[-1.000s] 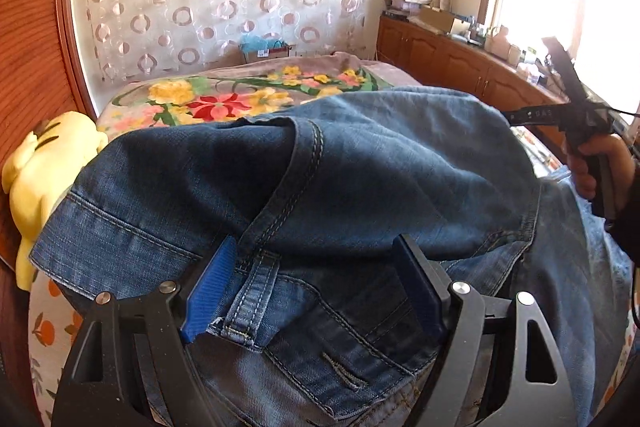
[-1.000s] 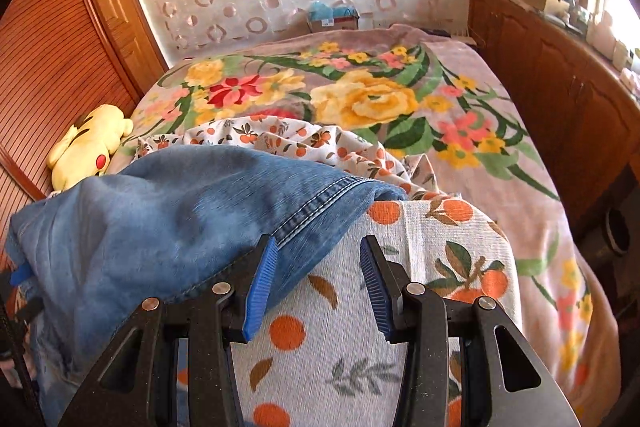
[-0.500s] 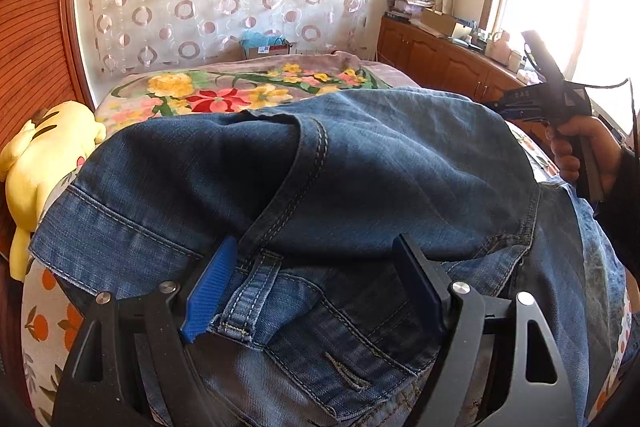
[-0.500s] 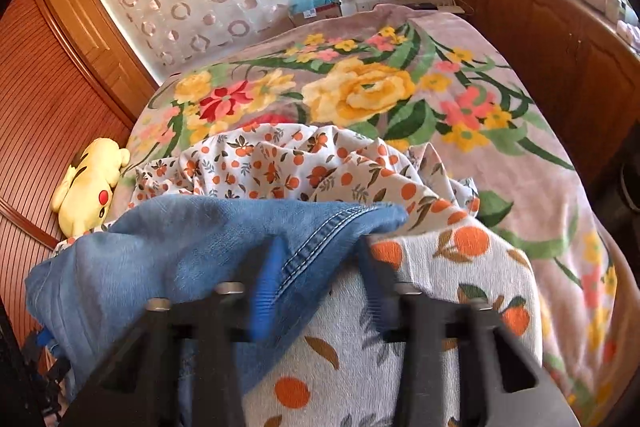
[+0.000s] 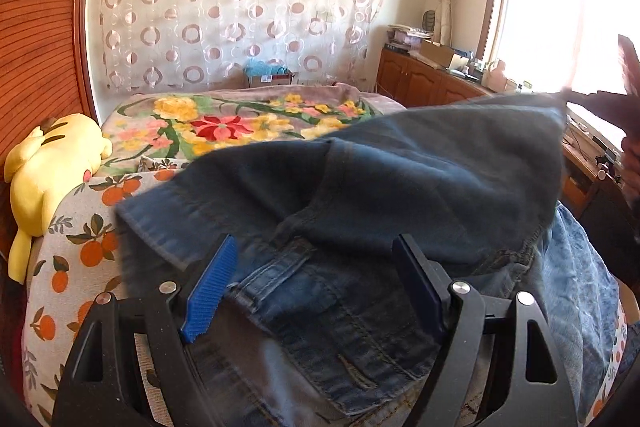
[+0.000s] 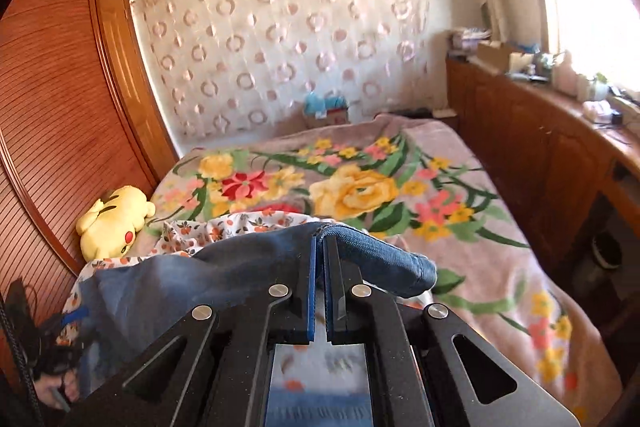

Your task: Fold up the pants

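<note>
Pinching a fold of the one pair of jeans [image 6: 256, 267], the right gripper [image 6: 319, 247] has its two blue pads pressed together on the denim, having just been closing; the cloth rises in a peak between the pads and drapes off to either side. The jeans lie at the near end of the bed [image 6: 472, 227], on top of a single orange-print sheet [image 5: 68, 251], with their lifted corner reaching toward the bed's right edge in the left wrist view.

The left gripper [image 5: 316, 279] hangs over the jeans with its jaws spread wide. One blue pad and one dark pad stand on either side of the waistband area, where a belt loop [image 5: 272, 275] and stitched seams show. Whether those pads touch the cloth cannot be told.

One floral blanket [image 6: 360, 187] with yellow, red and pink flowers covers the far part of the bed. One yellow plush toy [image 5: 48, 167] lies at the bed's left edge against the ribbed wooden wardrobe [image 6: 60, 107]. A sheer curtain [image 5: 240, 7] with a ring pattern hangs across the far wall. A row of low wooden cabinets [image 6: 540, 147] runs under the bright window [image 5: 560, 7] along the right side, with small clutter on top that is too blurred to count.

At the right edge of the left wrist view, the right gripper's frame and part of a hand [image 5: 632, 163] show, blurred.
</note>
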